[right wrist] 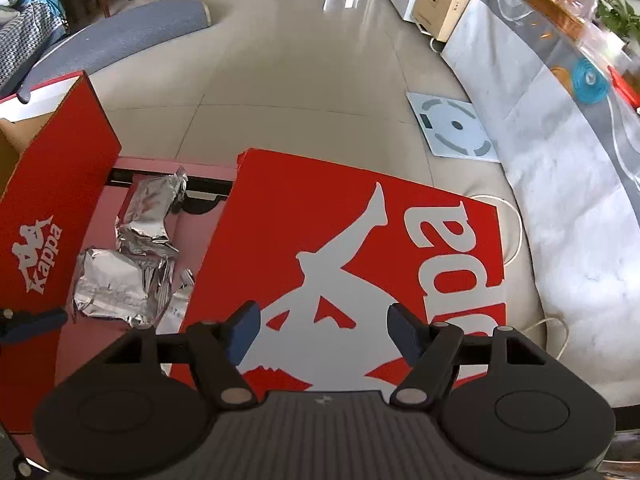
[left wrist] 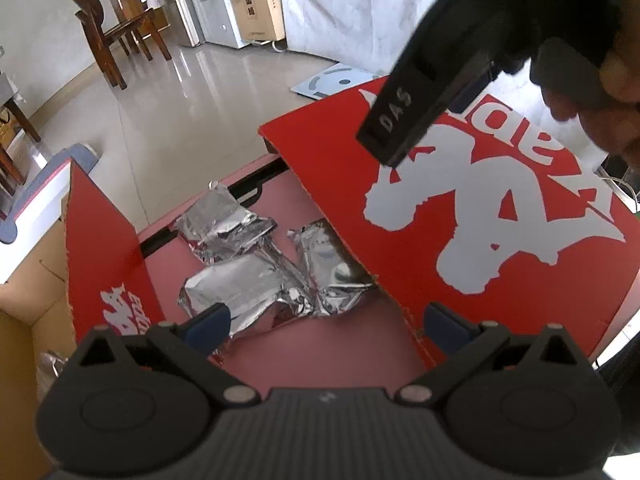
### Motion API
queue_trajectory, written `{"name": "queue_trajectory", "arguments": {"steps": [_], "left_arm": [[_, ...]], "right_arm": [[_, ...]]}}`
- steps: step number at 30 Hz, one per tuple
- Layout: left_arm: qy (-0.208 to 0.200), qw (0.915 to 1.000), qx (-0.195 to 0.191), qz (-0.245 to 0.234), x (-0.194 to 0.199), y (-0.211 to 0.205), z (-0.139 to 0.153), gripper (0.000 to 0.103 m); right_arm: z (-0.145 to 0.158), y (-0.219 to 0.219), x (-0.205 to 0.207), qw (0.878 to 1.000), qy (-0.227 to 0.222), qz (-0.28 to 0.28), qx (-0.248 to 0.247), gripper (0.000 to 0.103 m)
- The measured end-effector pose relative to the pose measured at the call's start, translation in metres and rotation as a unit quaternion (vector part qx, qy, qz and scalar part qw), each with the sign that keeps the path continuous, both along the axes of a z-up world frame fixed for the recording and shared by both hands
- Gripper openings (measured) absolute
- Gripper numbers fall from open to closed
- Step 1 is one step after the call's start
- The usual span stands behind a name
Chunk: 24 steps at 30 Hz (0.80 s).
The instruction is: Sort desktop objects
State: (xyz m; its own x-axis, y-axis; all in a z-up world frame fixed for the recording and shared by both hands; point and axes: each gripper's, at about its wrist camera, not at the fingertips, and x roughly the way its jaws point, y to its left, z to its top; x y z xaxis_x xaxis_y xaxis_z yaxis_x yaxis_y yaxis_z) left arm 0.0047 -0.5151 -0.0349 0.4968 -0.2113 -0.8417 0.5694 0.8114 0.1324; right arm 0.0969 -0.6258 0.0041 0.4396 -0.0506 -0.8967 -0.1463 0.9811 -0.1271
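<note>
- The left hand-held gripper (left wrist: 326,322) hung with its blue-padded fingers spread wide and empty above a pink surface (left wrist: 320,356), just over a heap of crumpled silver foil packets (left wrist: 256,268).
- The foil packets lay on the pink surface between two red cardboard pieces: an upright red box (right wrist: 52,208) printed with a white logo on the left, and a large red box lid (right wrist: 352,264) on the right.
- One packet was partly tucked under the edge of the lid.
- The right hand-held gripper (right wrist: 324,330) hovered over the lid's white logo, its fingers likewise spread apart and holding nothing.
- In the left wrist view, a person's hand (left wrist: 600,92) gripped the right tool's black body above the lid.
- A white bathroom scale (right wrist: 452,124) sat on the tiled floor beyond.
</note>
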Motion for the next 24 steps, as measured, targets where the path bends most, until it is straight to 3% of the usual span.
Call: {"name": "queue_trajectory", "arguments": {"steps": [9, 14, 24], "left_arm": [[0.025, 0.9988, -0.041, 0.007, -0.003, 0.000, -0.006, 0.103], [0.032, 0.9979, -0.056, 0.008, -0.004, 0.005, -0.007, 0.103], [0.065, 0.9943, -0.084, -0.002, -0.002, 0.005, -0.013, 0.103]], "right_arm": [[-0.011, 0.015, 0.014, 0.999, 0.001, 0.033, -0.031, 0.070], [-0.011, 0.025, 0.023, 0.998, -0.004, 0.060, -0.023, 0.070], [-0.026, 0.048, 0.039, 0.993, -0.011, 0.095, -0.068, 0.074]]}}
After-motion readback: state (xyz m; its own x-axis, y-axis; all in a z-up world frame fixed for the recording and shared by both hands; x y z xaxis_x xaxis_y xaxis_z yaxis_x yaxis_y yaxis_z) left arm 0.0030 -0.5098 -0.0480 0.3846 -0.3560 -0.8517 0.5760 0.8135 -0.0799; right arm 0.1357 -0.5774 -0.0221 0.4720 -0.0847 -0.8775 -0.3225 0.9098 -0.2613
